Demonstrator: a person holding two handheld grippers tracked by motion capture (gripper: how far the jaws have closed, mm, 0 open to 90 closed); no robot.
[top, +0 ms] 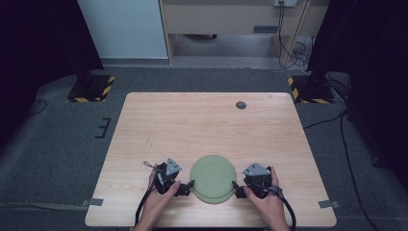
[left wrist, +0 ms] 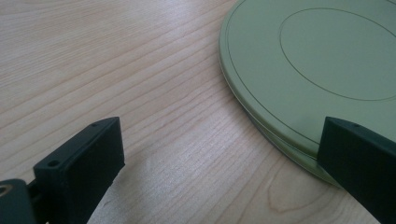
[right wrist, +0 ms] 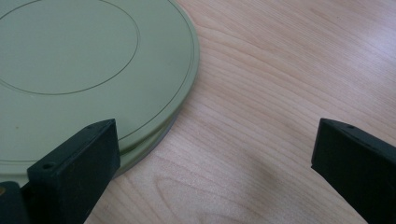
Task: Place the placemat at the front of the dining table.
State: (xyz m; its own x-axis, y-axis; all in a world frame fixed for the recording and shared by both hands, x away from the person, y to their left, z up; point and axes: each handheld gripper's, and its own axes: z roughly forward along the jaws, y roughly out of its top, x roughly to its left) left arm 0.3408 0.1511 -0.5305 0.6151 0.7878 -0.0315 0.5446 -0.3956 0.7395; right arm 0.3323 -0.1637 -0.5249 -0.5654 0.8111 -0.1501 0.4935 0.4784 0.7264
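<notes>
A round pale green plate (top: pixel 213 178) lies flat near the table's front edge, between my two grippers. In the left gripper view a second green rim shows under the plate (left wrist: pixel 303 70), as of one plate stacked on another. My left gripper (top: pixel 190 185) sits at the plate's left edge, open, with one jaw over the rim and the other over bare wood (left wrist: pixel 219 154). My right gripper (top: pixel 236 186) sits at the plate's right edge, likewise open (right wrist: pixel 215 154), one jaw above the plate (right wrist: pixel 84 70). A hand holds each gripper.
The light wooden table (top: pixel 202 125) has a small dark round grommet (top: pixel 241 105) near its far edge. Grey tape tabs (top: pixel 95 202) mark the front corners. Two stands with yellow-black bases (top: pixel 91 86) rise on the floor behind the table.
</notes>
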